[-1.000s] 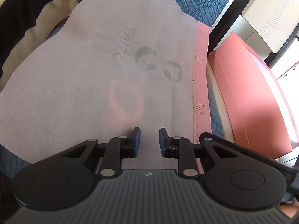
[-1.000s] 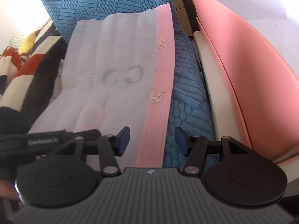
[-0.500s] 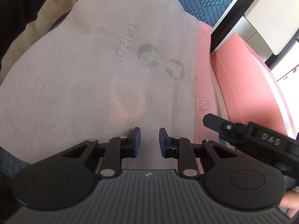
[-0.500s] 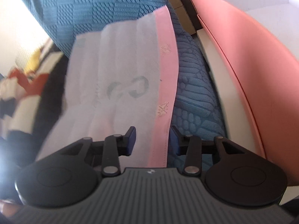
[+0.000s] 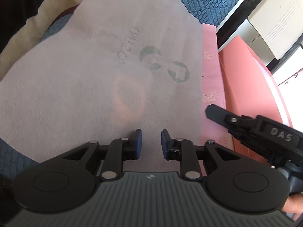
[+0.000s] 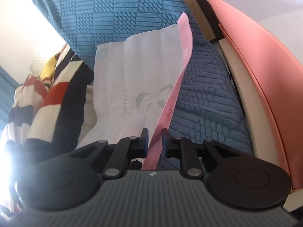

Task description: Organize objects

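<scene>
The white bag [image 5: 98, 71], thin fabric with a pink band [image 5: 213, 94] down its right side and a grey-green logo [image 5: 164, 66] printed on it, lies spread over the blue quilted cover [image 5: 200, 1]. A faint reddish ring shape [image 5: 128, 98] shows through the cloth near its middle.

On the left, the left gripper [image 5: 151, 143] sits low over the bag's near edge, its blue-padded fingers [image 5: 139, 138] parted with a clear gap; the cloth seems to lie beneath them, not pinched, so that one is released.

Over to the right gripper [image 6: 154, 141]: its jaws have just been closing, and the pink band [image 6: 171, 109] runs straight between the fingers [image 6: 145, 140]. They stand narrow around it and the bag's right side rises off the cover, tilted on edge, so it is grasping the band. From the left wrist view the right gripper [image 5: 212, 111] comes in from the right, its tip on the pink band just beside the lower stitched mark [image 5: 210, 98].

Further right stands a salmon-pink panel [image 6: 261, 71] against a pale frame. On the far left, a striped red, white and dark fabric [image 6: 43, 102] is bunched beside the bag. Part of a hand [image 5: 294, 205] shows at the bottom right corner of the left wrist view.
</scene>
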The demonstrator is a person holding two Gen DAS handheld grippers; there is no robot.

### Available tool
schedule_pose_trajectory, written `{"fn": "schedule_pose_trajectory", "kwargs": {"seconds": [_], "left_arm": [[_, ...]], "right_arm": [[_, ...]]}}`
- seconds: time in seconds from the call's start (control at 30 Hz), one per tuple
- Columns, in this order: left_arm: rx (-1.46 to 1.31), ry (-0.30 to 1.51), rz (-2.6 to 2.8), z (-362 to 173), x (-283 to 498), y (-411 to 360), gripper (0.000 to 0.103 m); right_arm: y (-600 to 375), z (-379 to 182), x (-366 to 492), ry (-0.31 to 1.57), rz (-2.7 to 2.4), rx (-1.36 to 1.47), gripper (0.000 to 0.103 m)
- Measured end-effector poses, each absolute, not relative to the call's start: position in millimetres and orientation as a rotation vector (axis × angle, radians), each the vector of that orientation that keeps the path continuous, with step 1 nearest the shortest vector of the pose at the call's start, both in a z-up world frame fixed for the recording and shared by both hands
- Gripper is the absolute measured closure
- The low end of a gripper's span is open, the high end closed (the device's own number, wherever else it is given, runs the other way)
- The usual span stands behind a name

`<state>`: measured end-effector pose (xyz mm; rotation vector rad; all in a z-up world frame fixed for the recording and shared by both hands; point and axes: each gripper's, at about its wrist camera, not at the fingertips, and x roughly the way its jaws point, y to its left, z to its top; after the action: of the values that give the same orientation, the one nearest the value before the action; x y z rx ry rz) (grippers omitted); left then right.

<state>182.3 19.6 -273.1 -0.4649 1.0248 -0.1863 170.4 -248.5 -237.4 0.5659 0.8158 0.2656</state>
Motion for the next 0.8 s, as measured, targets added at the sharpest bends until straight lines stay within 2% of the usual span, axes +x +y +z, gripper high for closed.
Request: {"fn": "schedule_pose_trajectory", "kwargs": {"seconds": [0.17,0.27,0.37,0.4,0.8], "left_arm": [[-0.55,1.005,-0.252,-267,182,24,0.075],[-0.585,0.985,-0.338,-258,179,22,0.073],[-0.592,0.978,-0.425,-252,175,14,0.059],[-0.59,0.975,-0.448,-251,175,11,0.057],[-0.431,1.074,-0.519,-269,176,-23,0.056]], "right_arm": [[-239,-241,175,0.866,0.227,0.497,0.092],[-238,-241,176,0.879,0.218,0.48,0.093],[-240,-241,177,0.889,0.216,0.49,0.093],[-241,-242,177,0.897,0.211,0.488,0.093],[-247,-242,169,0.934,0.211,0.522,0.091]]}}
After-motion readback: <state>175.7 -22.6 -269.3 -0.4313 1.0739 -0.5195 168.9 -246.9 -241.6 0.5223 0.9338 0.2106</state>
